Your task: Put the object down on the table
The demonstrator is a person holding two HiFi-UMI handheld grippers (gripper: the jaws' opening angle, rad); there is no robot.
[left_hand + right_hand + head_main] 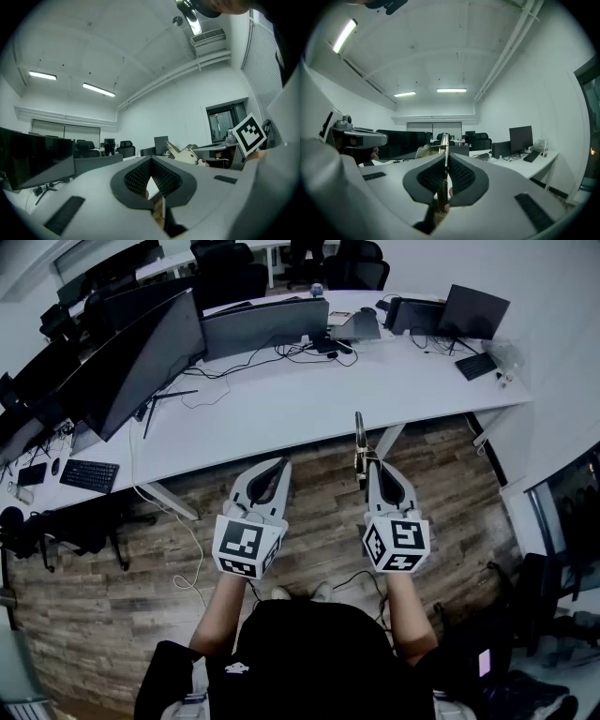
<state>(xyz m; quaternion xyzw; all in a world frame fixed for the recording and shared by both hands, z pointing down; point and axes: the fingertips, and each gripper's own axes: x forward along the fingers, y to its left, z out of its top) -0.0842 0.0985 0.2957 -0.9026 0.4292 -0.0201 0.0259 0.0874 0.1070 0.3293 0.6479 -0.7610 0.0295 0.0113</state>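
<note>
White desk across the upper frame, brown wood-plank floor below. Grey left gripper and right gripper, black-and-white square-patterned cubes; dull-gold object at centre.

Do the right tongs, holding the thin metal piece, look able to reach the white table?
Probably yes. The right tongs, shut on the thin metal piece, hang over the floor short of the table, whose facing stretch is bare; cables lie farther back.

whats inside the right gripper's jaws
A thin, flat brass-coloured object, seen edge-on, clamped in the right gripper and sticking out past its tips. Its lower end is covered by the jaws.
</note>
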